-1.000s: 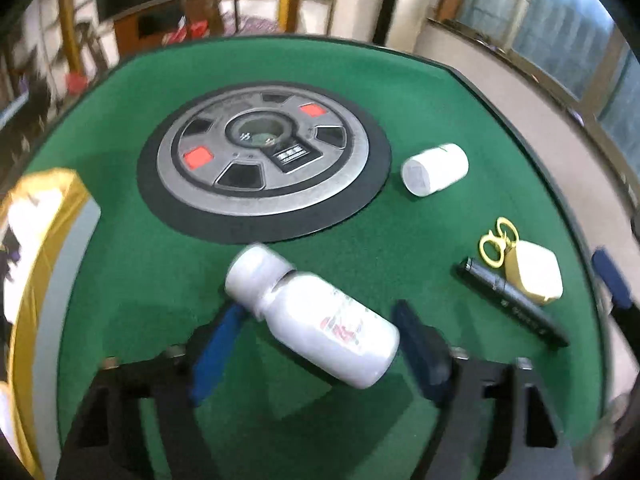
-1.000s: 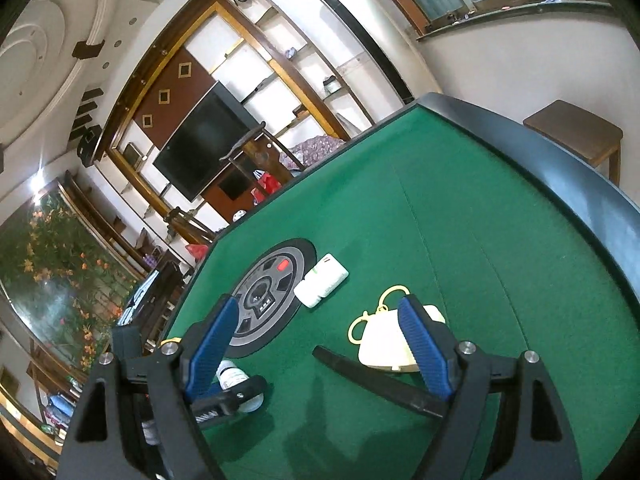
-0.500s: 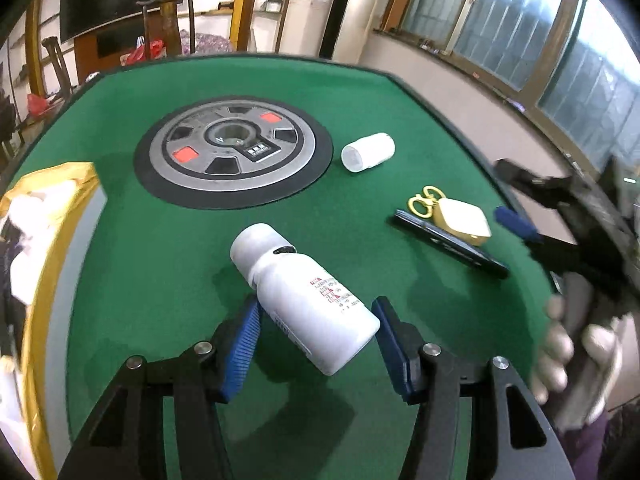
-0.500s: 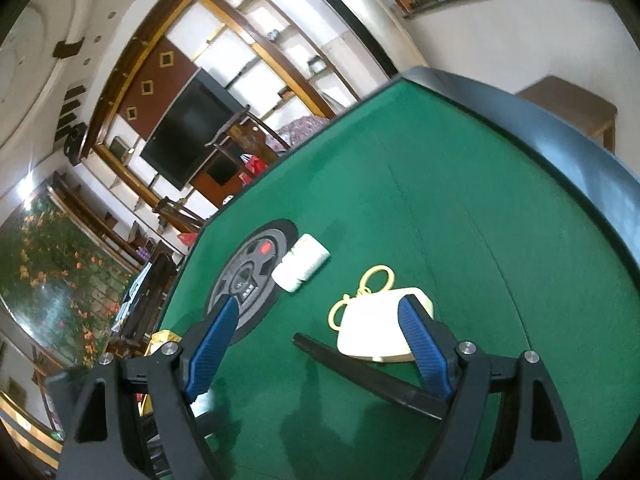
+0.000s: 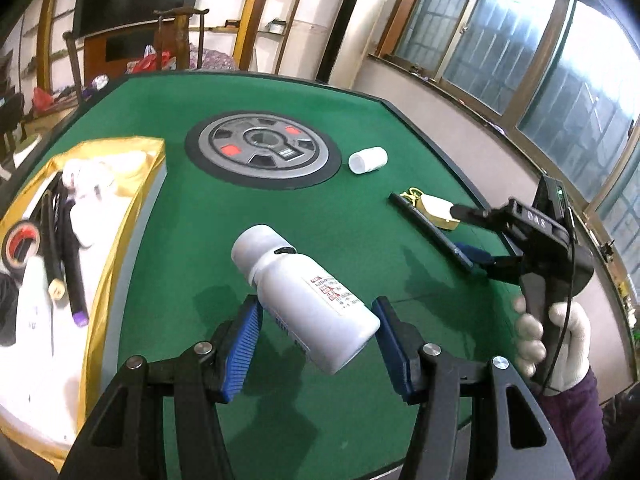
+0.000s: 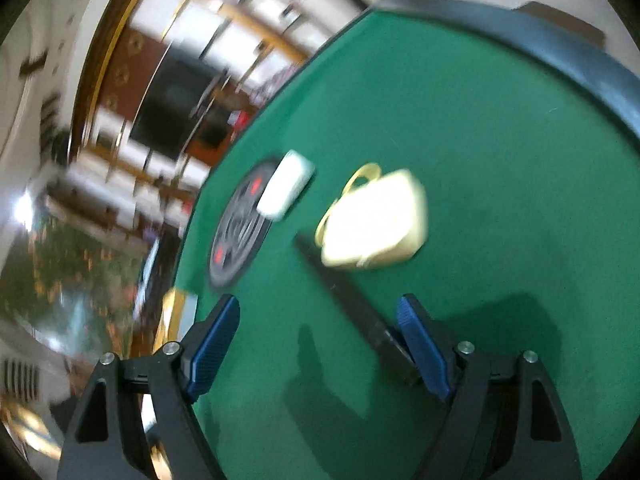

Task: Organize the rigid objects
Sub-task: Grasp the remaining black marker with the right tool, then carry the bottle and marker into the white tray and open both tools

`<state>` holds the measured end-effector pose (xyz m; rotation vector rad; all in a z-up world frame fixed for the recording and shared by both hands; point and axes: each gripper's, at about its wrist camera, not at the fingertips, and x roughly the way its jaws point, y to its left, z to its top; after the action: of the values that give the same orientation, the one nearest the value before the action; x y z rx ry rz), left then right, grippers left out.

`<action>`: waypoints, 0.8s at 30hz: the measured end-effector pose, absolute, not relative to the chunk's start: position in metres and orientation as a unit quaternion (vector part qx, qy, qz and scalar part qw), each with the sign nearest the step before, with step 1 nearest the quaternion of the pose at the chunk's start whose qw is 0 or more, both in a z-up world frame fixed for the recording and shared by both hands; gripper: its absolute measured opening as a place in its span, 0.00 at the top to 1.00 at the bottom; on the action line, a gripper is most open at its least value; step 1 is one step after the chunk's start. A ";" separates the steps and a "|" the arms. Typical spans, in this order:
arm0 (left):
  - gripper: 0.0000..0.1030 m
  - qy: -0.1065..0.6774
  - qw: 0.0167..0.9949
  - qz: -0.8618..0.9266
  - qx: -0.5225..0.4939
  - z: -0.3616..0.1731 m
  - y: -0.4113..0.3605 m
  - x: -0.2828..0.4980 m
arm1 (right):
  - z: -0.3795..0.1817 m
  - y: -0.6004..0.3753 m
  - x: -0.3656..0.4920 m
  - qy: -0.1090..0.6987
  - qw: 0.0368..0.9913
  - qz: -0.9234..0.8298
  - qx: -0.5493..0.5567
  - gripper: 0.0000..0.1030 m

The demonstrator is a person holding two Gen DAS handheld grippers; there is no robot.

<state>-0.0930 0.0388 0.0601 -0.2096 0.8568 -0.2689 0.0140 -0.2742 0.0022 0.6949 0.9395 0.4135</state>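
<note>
A large white pill bottle [image 5: 308, 292] with a red-printed label hangs tilted above the green table, and my left gripper [image 5: 316, 336] is shut on its lower body. My right gripper [image 6: 318, 344] is open and low over the felt, with nothing gripped. The near end of a black pen [image 6: 344, 292] lies just inside its right pad. A pale yellow case [image 6: 376, 220] with a yellow loop sits right behind the pen. In the left wrist view the right gripper [image 5: 466, 234] is held by a white-gloved hand [image 5: 560, 340] over the pen [image 5: 424, 224] and the case [image 5: 438, 210]. A small white bottle [image 5: 368, 160] lies on its side farther back.
A gold-rimmed box [image 5: 120, 216] at the table's left holds a tape roll, dark sticks and white items. A round grey and black disc [image 5: 262, 148] sits mid-table. The dark table edge [image 6: 560, 44] curves along the right, with windows beyond it. The right wrist view is blurred.
My left gripper has pulled back and up with the white bottle, and the gold box has come into view. My right gripper has tipped down toward the pen and the yellow case.
</note>
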 end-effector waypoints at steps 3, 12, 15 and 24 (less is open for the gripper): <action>0.42 0.412 0.895 -0.130 -0.113 0.059 0.048 -0.099 | 0.006 -0.252 0.011 0.470 0.810 0.215 0.277 0.22; 0.42 0.403 0.899 -0.129 -0.111 0.062 0.053 -0.109 | 0.012 -0.193 0.023 0.473 0.873 0.081 0.089 0.54; 0.42 0.396 0.903 -0.126 -0.112 0.066 0.059 -0.113 | 0.009 -0.186 0.027 0.467 0.880 0.056 0.061 0.79; 0.44 0.369 0.914 -0.101 -0.135 0.081 0.109 -0.137 | 0.014 -0.198 0.020 0.472 0.864 0.113 0.136 0.85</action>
<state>-0.1374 0.1087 0.0806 -0.2783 0.7591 -0.2072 0.0198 -0.1977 0.0141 0.2846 0.9891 0.2367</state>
